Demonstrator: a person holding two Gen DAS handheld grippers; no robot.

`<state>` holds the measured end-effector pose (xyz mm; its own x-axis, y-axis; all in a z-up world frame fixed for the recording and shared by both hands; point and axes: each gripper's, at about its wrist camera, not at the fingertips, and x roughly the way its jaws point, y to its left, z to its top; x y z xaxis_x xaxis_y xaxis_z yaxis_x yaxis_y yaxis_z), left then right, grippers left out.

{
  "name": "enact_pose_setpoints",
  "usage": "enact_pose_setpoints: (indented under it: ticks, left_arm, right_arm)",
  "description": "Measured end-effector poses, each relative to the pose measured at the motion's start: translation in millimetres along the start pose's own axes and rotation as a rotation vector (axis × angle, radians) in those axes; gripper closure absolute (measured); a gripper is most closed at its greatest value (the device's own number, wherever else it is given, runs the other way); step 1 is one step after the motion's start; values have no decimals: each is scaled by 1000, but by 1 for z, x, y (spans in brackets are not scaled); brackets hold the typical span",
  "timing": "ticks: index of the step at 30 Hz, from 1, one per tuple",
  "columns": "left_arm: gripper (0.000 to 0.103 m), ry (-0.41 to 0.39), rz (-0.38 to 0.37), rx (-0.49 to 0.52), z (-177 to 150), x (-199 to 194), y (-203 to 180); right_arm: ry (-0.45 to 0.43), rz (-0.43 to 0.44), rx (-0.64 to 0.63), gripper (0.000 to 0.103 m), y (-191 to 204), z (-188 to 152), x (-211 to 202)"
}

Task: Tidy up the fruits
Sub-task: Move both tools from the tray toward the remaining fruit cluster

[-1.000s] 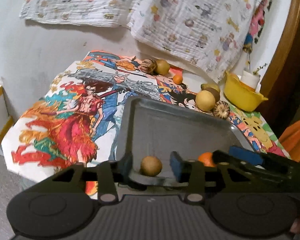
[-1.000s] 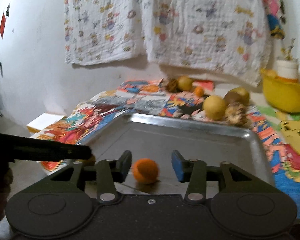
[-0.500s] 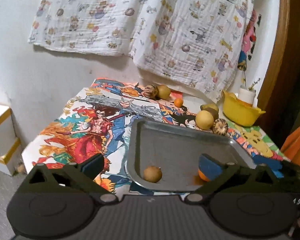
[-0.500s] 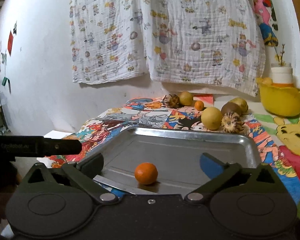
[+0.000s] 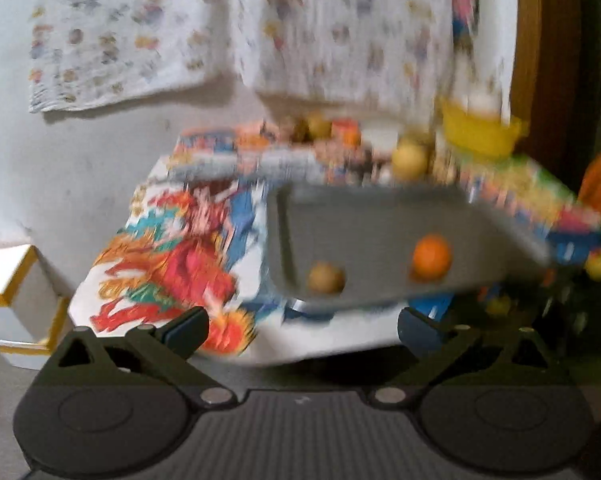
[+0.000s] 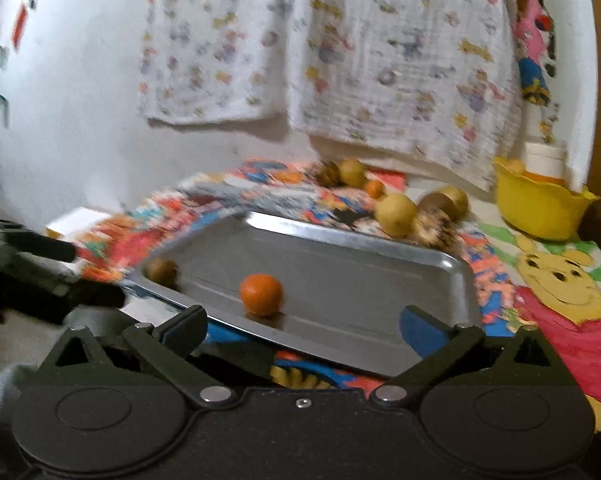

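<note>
A brown fruit [image 6: 162, 271] and an orange [image 6: 260, 294] sit apart in the metal tray [image 6: 380, 248] on the bench, beyond the left tool [image 5: 302, 330] and right tool [image 6: 302, 330], both spread wide and empty.

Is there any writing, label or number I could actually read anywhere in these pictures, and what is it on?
None is readable.
Tablecloth: cartoon pictures only; any lettering is blurred.
Hanging cloths: small printed figures, no legible words.
White container in the yellow bowl: no readable label.
</note>
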<state>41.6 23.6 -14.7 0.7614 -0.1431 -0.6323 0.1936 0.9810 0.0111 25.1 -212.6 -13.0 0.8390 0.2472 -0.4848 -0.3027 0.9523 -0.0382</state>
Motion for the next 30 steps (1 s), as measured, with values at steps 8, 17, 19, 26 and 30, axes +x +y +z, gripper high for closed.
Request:
enact_pose_setpoints:
  ticks: [8, 17, 19, 26, 30]
  left_arm:
    - [0, 155, -56, 68, 22, 8, 23]
    - [0, 135, -93, 9, 71, 34, 32]
    - [0, 125, -83, 33, 82, 42, 27]
    - [0, 115, -95, 77, 120, 85, -1]
    - [0, 104, -119, 129, 142, 119, -24]
  right_arm:
    - [31, -108, 47, 1, -39, 17, 16]
    - [28, -206, -52, 1, -70, 38, 46]
    - [38, -200, -62, 1, -78, 43, 55]
    - [36, -192, -65, 1, -100, 75, 87]
    - [48, -192, -80, 1, -108, 84, 110]
